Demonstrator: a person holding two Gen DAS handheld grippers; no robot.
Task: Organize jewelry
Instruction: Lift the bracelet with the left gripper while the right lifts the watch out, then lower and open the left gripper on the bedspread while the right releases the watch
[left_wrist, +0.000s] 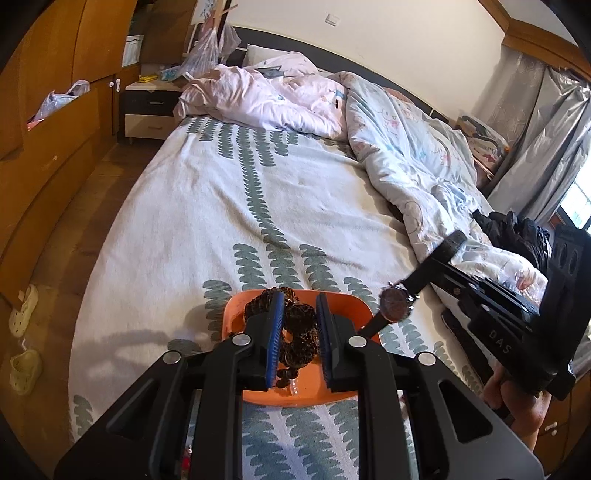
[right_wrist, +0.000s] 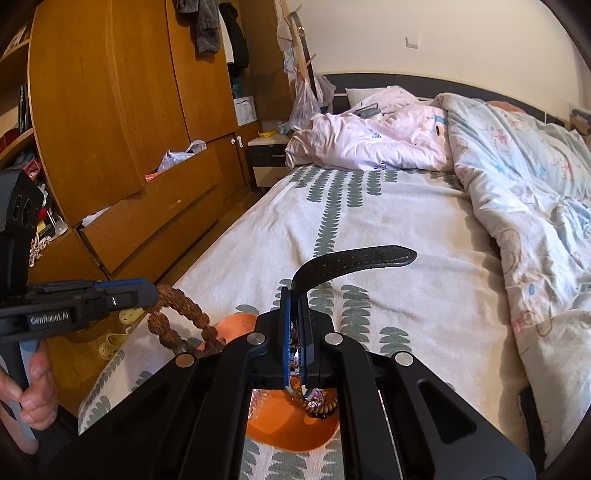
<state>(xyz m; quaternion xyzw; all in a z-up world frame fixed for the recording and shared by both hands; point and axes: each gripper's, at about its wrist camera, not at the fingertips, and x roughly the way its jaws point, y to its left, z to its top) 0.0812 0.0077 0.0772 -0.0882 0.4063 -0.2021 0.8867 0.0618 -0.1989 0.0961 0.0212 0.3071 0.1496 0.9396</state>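
Observation:
An orange tray (left_wrist: 343, 306) lies on the bed near its front edge; it also shows in the right wrist view (right_wrist: 295, 435). My left gripper (left_wrist: 298, 314) is over the tray, its pads partly closed around a brown beaded bracelet (left_wrist: 299, 328), which hangs as a loop in the right wrist view (right_wrist: 177, 317). My right gripper (right_wrist: 297, 325) is shut on a black-strapped wristwatch (right_wrist: 351, 262), held above the tray's right side; the watch face (left_wrist: 396, 303) shows in the left wrist view. More beads (right_wrist: 321, 404) lie in the tray.
The bed sheet (left_wrist: 207, 206) has green leaf prints. Crumpled quilts (left_wrist: 406, 155) cover the far and right side. Black clothing (left_wrist: 517, 229) lies at the right. A wooden wardrobe (right_wrist: 122, 110) and nightstand (left_wrist: 151, 110) stand left. Slippers (left_wrist: 24, 365) sit on the floor.

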